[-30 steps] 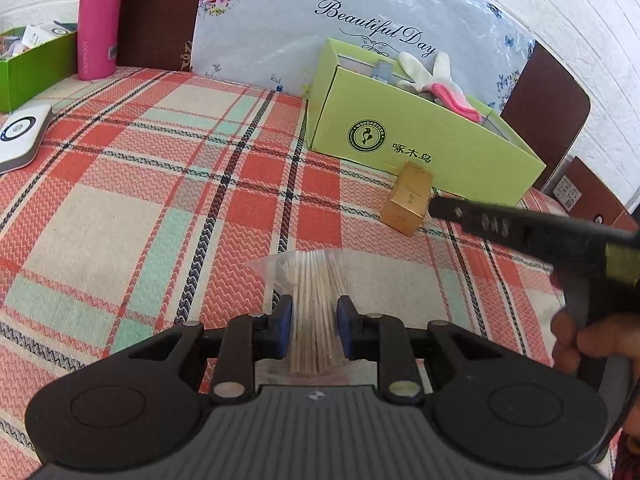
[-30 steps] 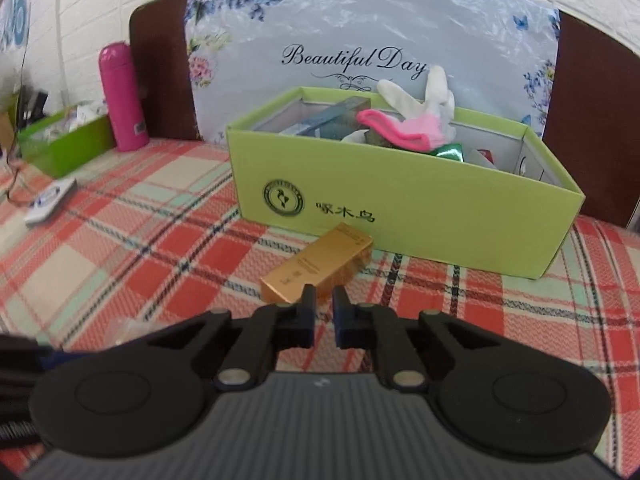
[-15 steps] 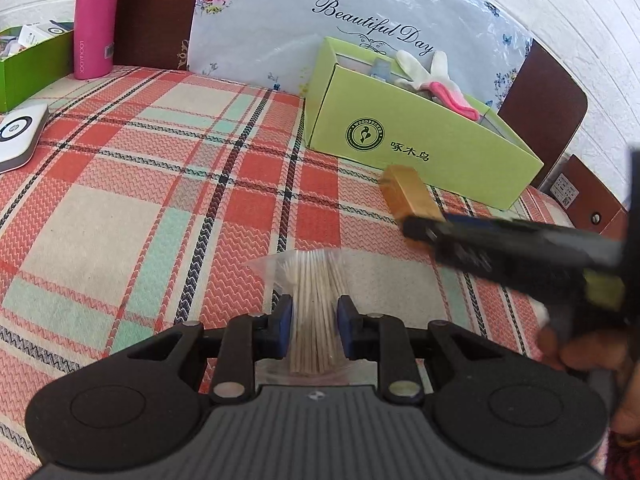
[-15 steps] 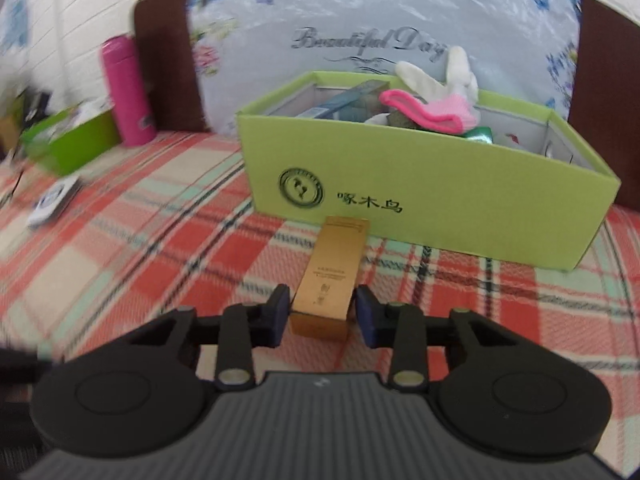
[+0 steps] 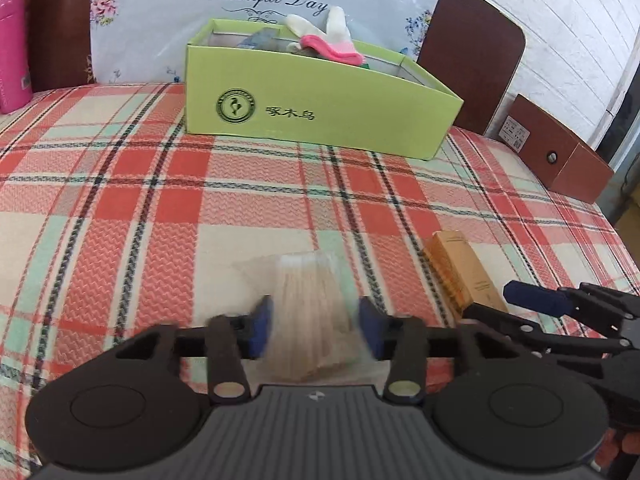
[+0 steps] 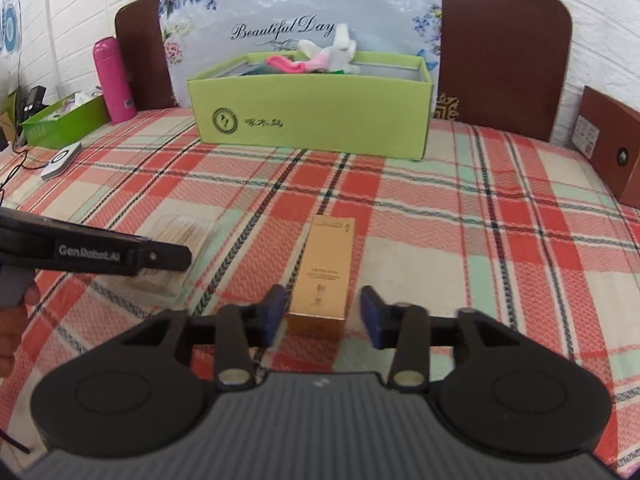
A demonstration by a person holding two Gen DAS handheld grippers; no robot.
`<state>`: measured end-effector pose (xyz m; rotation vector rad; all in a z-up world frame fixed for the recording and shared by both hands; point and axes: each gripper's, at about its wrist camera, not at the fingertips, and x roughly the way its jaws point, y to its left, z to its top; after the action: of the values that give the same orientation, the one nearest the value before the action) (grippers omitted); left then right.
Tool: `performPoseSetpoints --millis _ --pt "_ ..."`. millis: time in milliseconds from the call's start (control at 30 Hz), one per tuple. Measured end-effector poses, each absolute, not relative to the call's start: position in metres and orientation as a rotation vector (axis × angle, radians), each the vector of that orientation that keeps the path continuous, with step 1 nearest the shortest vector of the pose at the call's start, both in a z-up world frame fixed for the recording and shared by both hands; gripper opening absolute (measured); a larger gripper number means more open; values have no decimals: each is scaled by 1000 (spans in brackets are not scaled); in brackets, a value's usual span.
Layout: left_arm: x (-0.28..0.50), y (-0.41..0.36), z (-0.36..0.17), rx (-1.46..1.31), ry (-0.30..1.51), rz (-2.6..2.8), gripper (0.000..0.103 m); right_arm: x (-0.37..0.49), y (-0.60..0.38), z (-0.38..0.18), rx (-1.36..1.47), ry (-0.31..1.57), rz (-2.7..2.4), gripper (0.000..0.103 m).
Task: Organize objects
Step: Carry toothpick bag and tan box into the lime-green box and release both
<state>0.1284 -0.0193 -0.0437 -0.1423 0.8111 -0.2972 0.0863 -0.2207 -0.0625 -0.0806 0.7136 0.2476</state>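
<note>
Bed (image 6: pixel 500 240) under a plaid cover carries everything. The left gripper (image 5: pixel 316 330) has just been opening; its jaws stand wide, clear of the clear bag of wooden sticks (image 5: pixel 310 300) lying between them. The right gripper (image 6: pixel 324 314) has also just opened, the gold box (image 6: pixel 326 272) flat between its parted pads. Both lie toward the near edge; the green box (image 6: pixel 312 120) sits by the headboard.

**Two low cameras, one bed**

Each camera sits on its own tool and looks forward and down, close over the checked bed (image 5: pixel 160 200). Both face the green box (image 6: pixel 312 108) by the headboard (image 6: pixel 504 44). Both also see the gold box (image 5: pixel 466 276).
</note>
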Motion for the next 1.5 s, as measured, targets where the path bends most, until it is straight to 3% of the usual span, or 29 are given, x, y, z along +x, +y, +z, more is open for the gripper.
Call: performPoseSetpoints --millis 67,133,233,300,367,633,900,1300,1500 --pt "127 -26 -43 -109 812 -277 61 89 -220 -62 -67 706 247 51" --pt "126 -30 -43 -58 811 -257 52 97 -218 -66 -49 719 248 50" --pt "125 -28 -43 -59 816 -249 49 105 -218 -73 -21 736 248 44" --pt "126 -27 -43 -52 815 -243 40 106 -218 -76 -14 743 251 34" --pt "127 -26 -41 -56 816 -249 28 105 -218 -77 -21 738 255 32" --pt "124 -34 -27 -109 815 -306 24 95 -221 -61 9 720 305 31" --pt "142 -53 22 -146 721 -397 24 111 -233 -21 31 611 315 31" --pt "226 -73 81 -171 644 -383 24 190 -250 27 21 466 246 31" --pt "293 -83 83 -196 697 -341 24 251 -260 26 26 458 215 31"
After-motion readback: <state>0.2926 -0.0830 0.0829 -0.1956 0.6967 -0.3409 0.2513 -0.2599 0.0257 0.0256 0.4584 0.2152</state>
